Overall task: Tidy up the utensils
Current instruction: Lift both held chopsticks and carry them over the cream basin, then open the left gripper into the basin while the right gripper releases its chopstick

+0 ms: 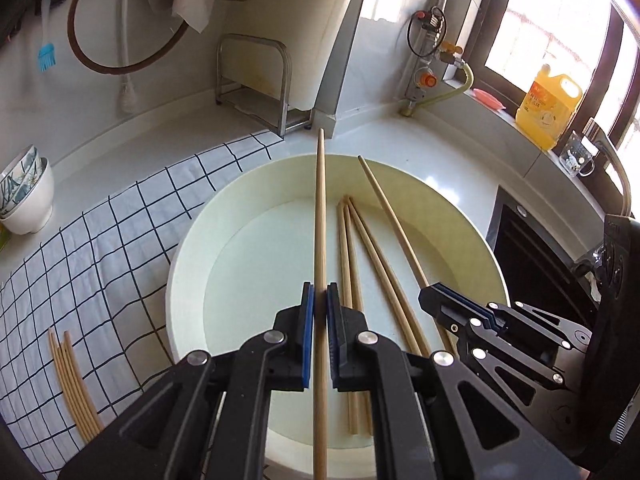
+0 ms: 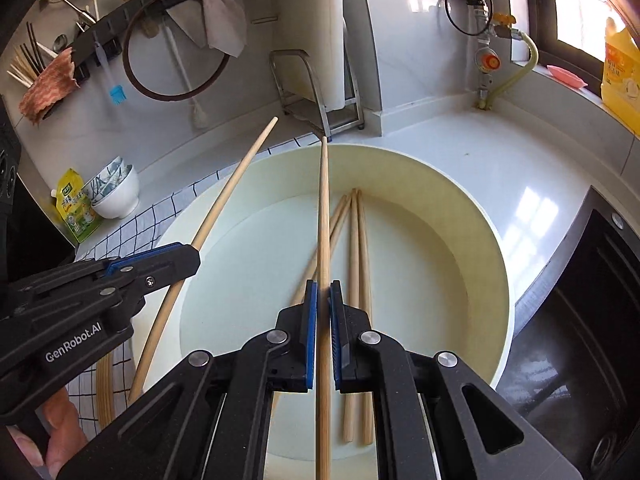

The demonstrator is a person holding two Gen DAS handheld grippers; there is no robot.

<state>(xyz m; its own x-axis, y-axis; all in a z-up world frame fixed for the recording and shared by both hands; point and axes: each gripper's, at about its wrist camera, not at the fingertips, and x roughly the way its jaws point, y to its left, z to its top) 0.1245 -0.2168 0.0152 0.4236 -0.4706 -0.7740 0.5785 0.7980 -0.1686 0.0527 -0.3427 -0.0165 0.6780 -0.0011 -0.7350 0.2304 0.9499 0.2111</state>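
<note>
A round cream basin [image 1: 256, 200] [image 2: 460, 196] stands on the white counter. Three wooden chopsticks [image 1: 352, 264] [image 2: 356, 264] lie on its floor. My left gripper [image 1: 320, 292] is shut on one chopstick [image 1: 320, 208], held above the basin and pointing away; it shows at the left of the right wrist view [image 2: 192, 254] with its chopstick [image 2: 224, 204]. My right gripper [image 2: 323, 288] is shut on another chopstick [image 2: 323, 208] above the basin; it also shows in the left wrist view [image 1: 436, 300] with its chopstick [image 1: 392, 216]. Several chopsticks [image 1: 72, 384] lie on the checked cloth [image 1: 100, 248].
Stacked bowls [image 1: 24, 196] stand at the left, a metal rack [image 1: 256, 80] at the back wall. A yellow oil jug [image 1: 548, 106] and a glass mug [image 1: 576, 156] stand on the window sill. A black stove [image 2: 580, 320] borders the basin on the right.
</note>
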